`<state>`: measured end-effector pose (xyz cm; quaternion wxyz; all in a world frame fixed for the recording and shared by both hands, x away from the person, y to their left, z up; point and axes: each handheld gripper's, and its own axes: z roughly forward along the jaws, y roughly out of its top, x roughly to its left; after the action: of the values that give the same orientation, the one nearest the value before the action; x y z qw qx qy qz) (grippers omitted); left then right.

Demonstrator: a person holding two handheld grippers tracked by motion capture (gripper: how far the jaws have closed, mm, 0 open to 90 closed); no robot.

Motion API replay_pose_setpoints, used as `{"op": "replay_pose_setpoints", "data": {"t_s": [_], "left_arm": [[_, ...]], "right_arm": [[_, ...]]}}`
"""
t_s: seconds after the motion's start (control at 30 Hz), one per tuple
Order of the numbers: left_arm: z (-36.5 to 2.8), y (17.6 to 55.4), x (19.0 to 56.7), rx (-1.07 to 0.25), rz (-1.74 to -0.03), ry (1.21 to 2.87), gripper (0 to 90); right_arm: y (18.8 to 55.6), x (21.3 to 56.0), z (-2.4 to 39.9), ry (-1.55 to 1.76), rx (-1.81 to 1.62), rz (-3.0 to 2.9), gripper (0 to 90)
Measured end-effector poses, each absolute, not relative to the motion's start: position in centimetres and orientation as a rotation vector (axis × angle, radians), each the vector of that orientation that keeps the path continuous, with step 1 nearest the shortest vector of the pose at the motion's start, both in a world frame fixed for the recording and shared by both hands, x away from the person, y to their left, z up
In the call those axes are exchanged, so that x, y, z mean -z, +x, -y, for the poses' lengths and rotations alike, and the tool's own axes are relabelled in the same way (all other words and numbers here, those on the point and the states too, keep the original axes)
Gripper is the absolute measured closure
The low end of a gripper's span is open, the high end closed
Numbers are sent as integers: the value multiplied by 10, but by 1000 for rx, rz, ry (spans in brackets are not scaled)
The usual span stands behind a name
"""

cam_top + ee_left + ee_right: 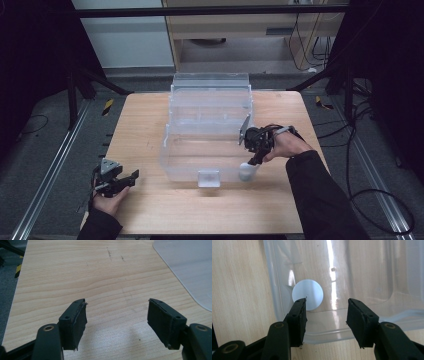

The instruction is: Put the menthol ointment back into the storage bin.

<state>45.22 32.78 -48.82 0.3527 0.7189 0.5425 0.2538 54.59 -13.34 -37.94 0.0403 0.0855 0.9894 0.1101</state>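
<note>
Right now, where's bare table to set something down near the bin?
Free: the wood left of the clear bin, from its left wall to the table edge, ahead of the left gripper, jaws open. Also the front strip between the two hands. Crowded: the bin's near right corner, where the right gripper hangs open over a white round piece.

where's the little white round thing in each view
High view: the white round thing sits at the clear bin's near right corner, under the right gripper.
Left gripper view: not in it.
Right gripper view: upper centre-left, inside the bin's corner, just above the left jaw.
Shared landmark: the bin's rounded corner wall.
</note>
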Motion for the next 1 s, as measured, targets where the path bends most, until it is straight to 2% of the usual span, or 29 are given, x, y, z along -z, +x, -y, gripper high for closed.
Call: {"op": "replay_pose_setpoints", "data": {"t_s": [0.3, 0.6, 1.0], "left_arm": [[-327, 452, 488, -655, -1405, 1857, 308], [-327, 452, 488, -657, -1412, 1856, 307], [-326, 452, 487, -657, -1403, 1863, 306]], "right_arm": [[541, 358, 149, 371, -477, -2924, 469], [524, 337, 177, 518, -677, -2781, 390], [505, 347, 212, 817, -947, -2484, 209]]}}
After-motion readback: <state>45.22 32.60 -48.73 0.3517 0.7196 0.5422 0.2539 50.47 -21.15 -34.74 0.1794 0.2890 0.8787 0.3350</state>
